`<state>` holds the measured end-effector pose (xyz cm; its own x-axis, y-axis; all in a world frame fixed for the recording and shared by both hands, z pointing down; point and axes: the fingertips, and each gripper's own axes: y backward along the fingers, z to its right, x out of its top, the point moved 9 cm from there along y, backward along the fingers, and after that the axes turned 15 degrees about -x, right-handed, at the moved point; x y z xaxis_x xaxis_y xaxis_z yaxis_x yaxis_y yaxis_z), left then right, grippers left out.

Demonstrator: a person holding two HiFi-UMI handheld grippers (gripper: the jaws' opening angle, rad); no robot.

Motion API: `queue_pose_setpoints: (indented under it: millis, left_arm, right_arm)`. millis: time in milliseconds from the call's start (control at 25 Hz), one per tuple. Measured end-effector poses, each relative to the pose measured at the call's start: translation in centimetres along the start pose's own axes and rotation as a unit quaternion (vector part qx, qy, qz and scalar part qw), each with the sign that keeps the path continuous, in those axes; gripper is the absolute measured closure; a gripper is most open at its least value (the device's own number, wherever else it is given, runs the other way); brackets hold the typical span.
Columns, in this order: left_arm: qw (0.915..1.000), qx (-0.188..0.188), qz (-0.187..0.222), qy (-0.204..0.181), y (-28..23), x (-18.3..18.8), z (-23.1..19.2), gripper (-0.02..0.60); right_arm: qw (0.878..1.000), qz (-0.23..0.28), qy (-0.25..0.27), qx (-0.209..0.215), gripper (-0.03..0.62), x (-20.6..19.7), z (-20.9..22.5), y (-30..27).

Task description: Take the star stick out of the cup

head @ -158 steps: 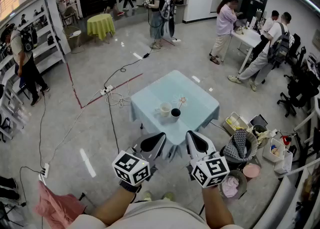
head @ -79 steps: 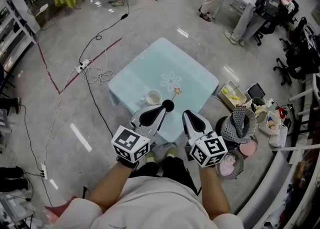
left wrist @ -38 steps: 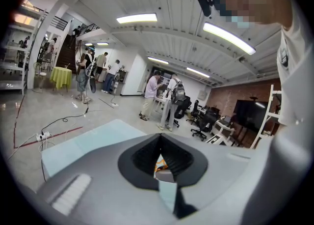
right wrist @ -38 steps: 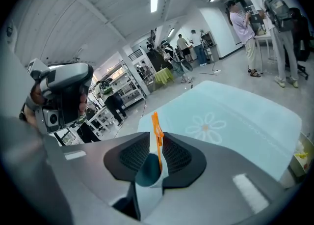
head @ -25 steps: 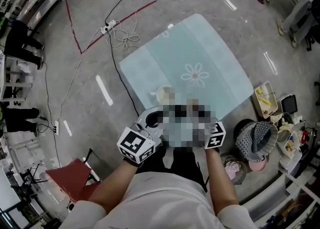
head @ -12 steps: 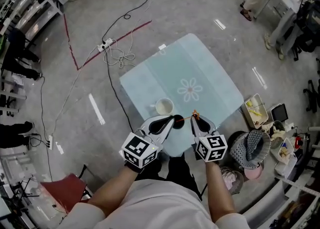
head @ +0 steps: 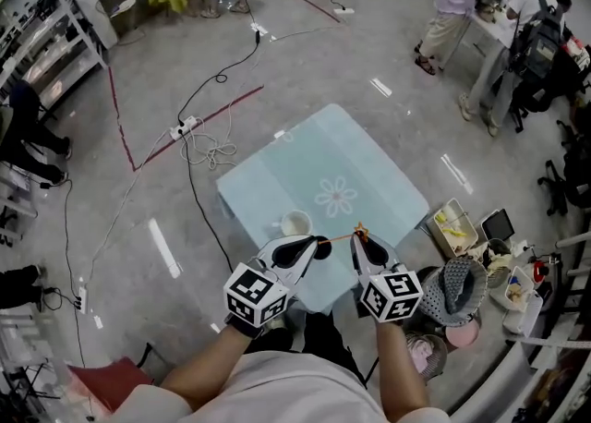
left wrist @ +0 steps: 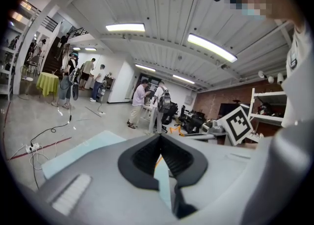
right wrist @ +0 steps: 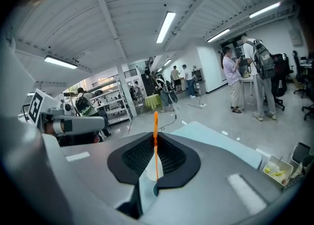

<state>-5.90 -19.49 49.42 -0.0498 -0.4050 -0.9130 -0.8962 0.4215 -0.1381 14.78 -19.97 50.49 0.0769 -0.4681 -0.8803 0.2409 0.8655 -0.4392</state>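
Spreading wide, the pale blue flowered surface carries everything. The left gripper, jaws together on nothing, hovers beside the black cup. The right gripper is clamped on the orange star stick, which slants toward that cup.

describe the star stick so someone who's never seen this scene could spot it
Find the pale blue table with the flower print, then its near edge, where the right gripper is shut on the star stick. It is thin and orange, unlike the round white cup beside it.
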Motion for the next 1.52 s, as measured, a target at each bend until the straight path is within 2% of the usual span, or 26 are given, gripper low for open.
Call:
queue_pose_setpoints:
  millis: [400, 720, 1040, 1520]
  left_arm:
    - [0.9994, -0.019, 0.018, -0.021, 2.0, 2.9, 2.5, 0.577]
    - [0.9979, -0.025, 0.045, -0.040, 3.8, 6.8, 4.4, 0.577]
    - [0.9960, -0.026, 0.056, -0.065, 5.0, 8.9, 6.2, 0.577]
    - [0.9928, -0.018, 0.078, -0.089, 7.1, 11.3, 7.0, 0.577]
  right_arm:
    - [0.999, 0.052, -0.011, -0.011, 0.565, 4.6, -1.6, 5.0]
    - [0.995, 0.104, 0.001, -0.014, 0.565, 8.9, -3.1, 9.0]
    - [0.990, 0.139, 0.004, -0.016, 0.565, 11.7, -4.2, 12.1]
    - [0.987, 0.162, 0.009, -0.022, 0.566, 13.0, -6.0, 13.5]
